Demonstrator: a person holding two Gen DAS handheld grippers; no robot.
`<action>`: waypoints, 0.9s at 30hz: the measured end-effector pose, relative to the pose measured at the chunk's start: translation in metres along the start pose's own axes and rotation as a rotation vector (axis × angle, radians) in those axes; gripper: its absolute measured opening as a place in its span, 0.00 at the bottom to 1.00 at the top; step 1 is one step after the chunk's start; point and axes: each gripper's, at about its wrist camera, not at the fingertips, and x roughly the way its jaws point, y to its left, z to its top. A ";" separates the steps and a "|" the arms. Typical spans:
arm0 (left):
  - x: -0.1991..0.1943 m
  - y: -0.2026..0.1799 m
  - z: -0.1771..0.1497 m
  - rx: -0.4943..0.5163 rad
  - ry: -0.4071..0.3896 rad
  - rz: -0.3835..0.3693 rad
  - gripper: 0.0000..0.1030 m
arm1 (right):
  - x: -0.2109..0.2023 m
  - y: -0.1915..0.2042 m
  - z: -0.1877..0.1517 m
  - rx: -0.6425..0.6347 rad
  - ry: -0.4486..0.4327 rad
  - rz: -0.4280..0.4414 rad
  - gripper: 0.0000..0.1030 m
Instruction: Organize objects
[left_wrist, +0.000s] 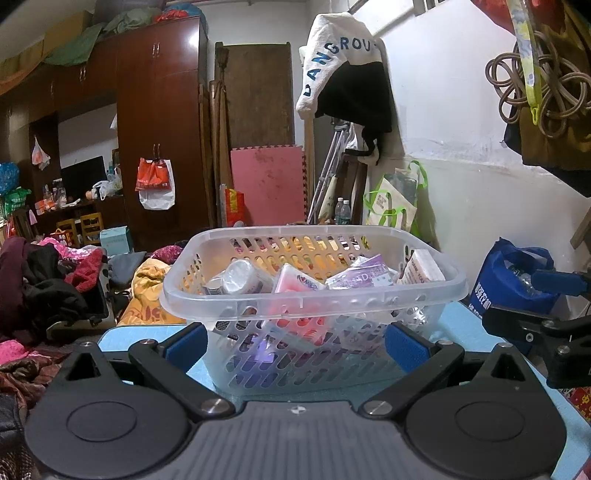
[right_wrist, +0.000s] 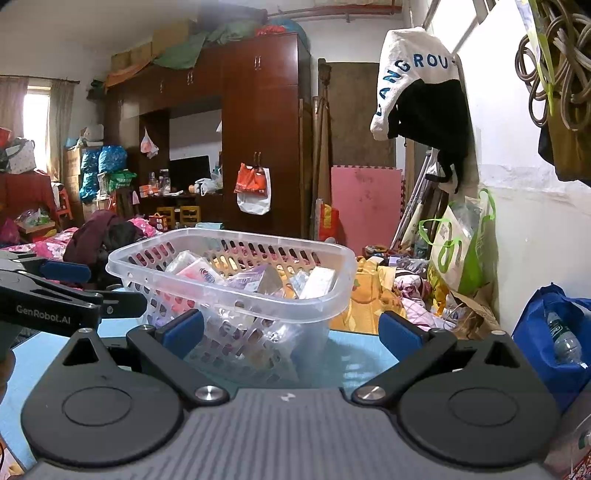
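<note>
A clear perforated plastic basket stands on a light blue table. It holds several small packs: a pink tissue pack, a purple pack, a white box and a roll in clear wrap. My left gripper is open and empty, just in front of the basket's near wall. My right gripper is open and empty, at the basket's near right corner. Each gripper shows at the edge of the other's view.
A blue bag with a water bottle sits right of the table by the white wall. Clothes and bedding are piled to the left. Green and white bags, a pink foam mat and a brown wardrobe stand behind.
</note>
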 end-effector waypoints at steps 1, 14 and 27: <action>0.000 -0.001 0.000 -0.001 0.000 0.002 1.00 | 0.000 0.000 0.000 -0.001 0.001 0.001 1.00; 0.001 0.000 0.000 -0.004 0.002 -0.006 1.00 | 0.001 0.004 -0.002 -0.008 -0.001 0.005 1.00; -0.001 0.001 0.000 -0.005 0.002 -0.012 1.00 | 0.001 0.004 -0.003 -0.005 -0.003 0.012 1.00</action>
